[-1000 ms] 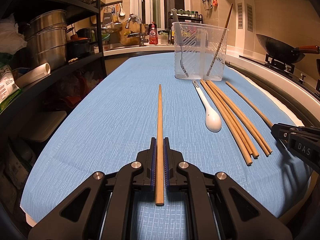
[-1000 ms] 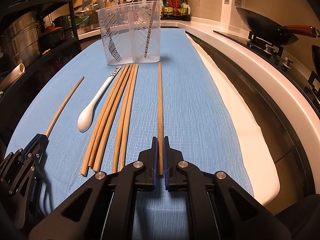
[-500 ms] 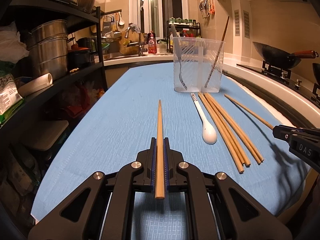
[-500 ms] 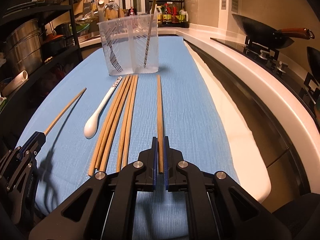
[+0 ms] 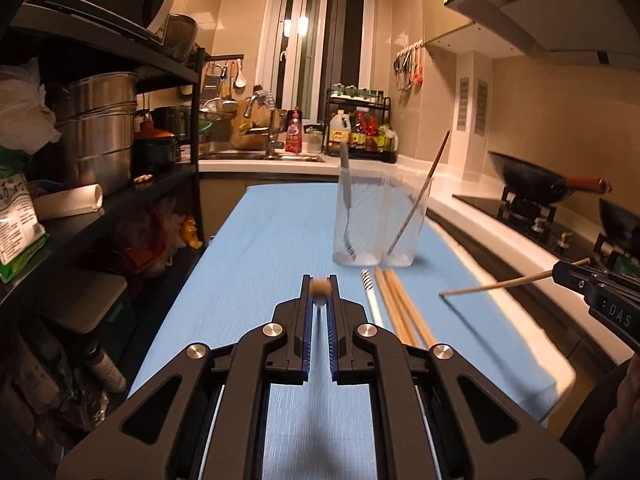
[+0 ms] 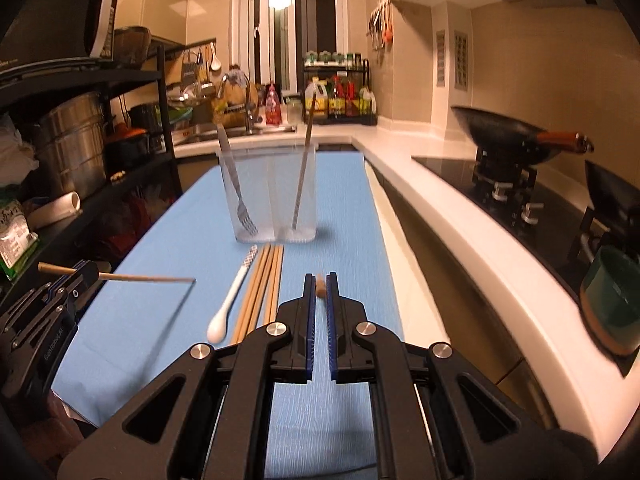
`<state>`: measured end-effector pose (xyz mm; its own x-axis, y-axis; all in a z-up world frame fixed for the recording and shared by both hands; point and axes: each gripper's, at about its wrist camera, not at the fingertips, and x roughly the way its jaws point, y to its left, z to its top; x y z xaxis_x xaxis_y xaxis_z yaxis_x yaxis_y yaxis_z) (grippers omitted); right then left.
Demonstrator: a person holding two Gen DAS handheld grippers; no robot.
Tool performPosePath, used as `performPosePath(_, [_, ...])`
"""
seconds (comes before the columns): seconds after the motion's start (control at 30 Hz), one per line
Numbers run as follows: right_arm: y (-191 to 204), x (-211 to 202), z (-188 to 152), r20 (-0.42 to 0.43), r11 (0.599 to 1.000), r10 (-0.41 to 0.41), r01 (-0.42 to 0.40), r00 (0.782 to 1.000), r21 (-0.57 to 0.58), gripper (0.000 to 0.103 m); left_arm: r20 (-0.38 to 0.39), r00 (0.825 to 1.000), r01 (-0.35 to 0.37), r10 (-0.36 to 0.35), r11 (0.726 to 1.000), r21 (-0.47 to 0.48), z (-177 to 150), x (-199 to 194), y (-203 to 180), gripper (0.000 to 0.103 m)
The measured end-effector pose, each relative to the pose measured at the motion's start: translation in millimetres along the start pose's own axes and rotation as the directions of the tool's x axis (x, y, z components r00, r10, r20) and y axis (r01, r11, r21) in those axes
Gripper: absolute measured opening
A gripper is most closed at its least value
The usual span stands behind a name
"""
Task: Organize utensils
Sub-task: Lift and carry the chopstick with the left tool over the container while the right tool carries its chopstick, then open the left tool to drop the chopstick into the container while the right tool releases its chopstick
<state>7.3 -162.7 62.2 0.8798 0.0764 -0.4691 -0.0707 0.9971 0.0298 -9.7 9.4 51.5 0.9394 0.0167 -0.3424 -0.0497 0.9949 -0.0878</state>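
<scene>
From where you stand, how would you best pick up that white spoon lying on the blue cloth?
Grip the white spoon at mid-handle, coming down from above with the fingers straddling it crosswise. It lies flat, its slim handle pointing toward the clear holder; the rounded bowl would probably slip. The loose chopsticks lie close on one side, so little room there. Both grippers hold chopsticks now.

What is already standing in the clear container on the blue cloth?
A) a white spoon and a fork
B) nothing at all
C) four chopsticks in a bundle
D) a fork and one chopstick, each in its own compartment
D: in the clear container a fork leans in the left compartment and one chopstick in the right, while the white spoon lies on the blue cloth.
</scene>
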Motion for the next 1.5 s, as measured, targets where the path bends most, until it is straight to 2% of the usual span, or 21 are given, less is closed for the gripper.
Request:
performPosePath(0.1, [1.5, -10.2, 19.4, 0.039, 1.000, 0.018, -0.017, 0.999, -0.012, 0.005, 0.024, 0.999, 0.022, -0.022, 1.000, -0.005, 21.3, -4.3, 3.5, 0.007])
performPosePath(0.2, [6.3, -15.0, 38.6, 0.060, 0.999, 0.040, -0.038, 0.997, -0.038, 0.005, 0.011, 0.998, 0.064, -0.064, 0.998, 0.005, 40.6, -2.3, 3.4, 0.007])
performPosePath(0.47, [9.1, -3.3, 92.3, 0.047, 0.994, 0.105, -0.104, 0.993, -0.035, 0.005, -0.127, 0.975, 0.183, -0.183, 0.983, -0.008, 95.0, 29.4, 10.3, 0.007])
performPosePath(0.67, [11.6, 12.8, 145.1, 0.069, 0.989, 0.142, -0.139, 0.987, -0.044, 0.005, -0.163, 0.959, 0.230, -0.230, 0.973, -0.015, 132.5, 53.5, 9.1, 0.007])
performPosePath(0.9, [26.6, 27.2, 213.8, 0.163, 0.983, 0.171, -0.158, 0.972, -0.093, 0.005, -0.089, 0.961, 0.263, -0.261, 0.965, 0.018, 201.1, 78.7, -1.9, 0.007])
performPosePath(1.07, [32.2, 48.6, 241.4, 0.226, 0.985, 0.157, -0.136, 0.961, -0.105, 0.005, -0.013, 0.965, 0.263, -0.263, 0.965, 0.001, 241.7, 105.0, -8.6, 0.007])
performPosePath(1.2, [35.1, 85.3, 238.8, 0.224, 0.987, 0.144, -0.122, 0.964, -0.109, 0.005, -0.021, 0.967, 0.255, -0.254, 0.967, 0.012, 245.1, 137.4, -21.3, 0.007])
performPosePath(1.33, [33.1, 118.7, 224.6, 0.167, 0.987, 0.146, -0.131, 0.975, -0.098, 0.005, -0.092, 0.967, 0.241, -0.237, 0.970, 0.031, 224.9, 173.8, -32.0, 0.007])
performPosePath(1.5, [33.5, 141.3, 202.6, 0.105, 0.986, 0.142, -0.132, 0.984, -0.098, 0.005, -0.169, 0.957, 0.248, -0.237, 0.968, 0.049, 195.2, 202.3, -42.2, 0.007])
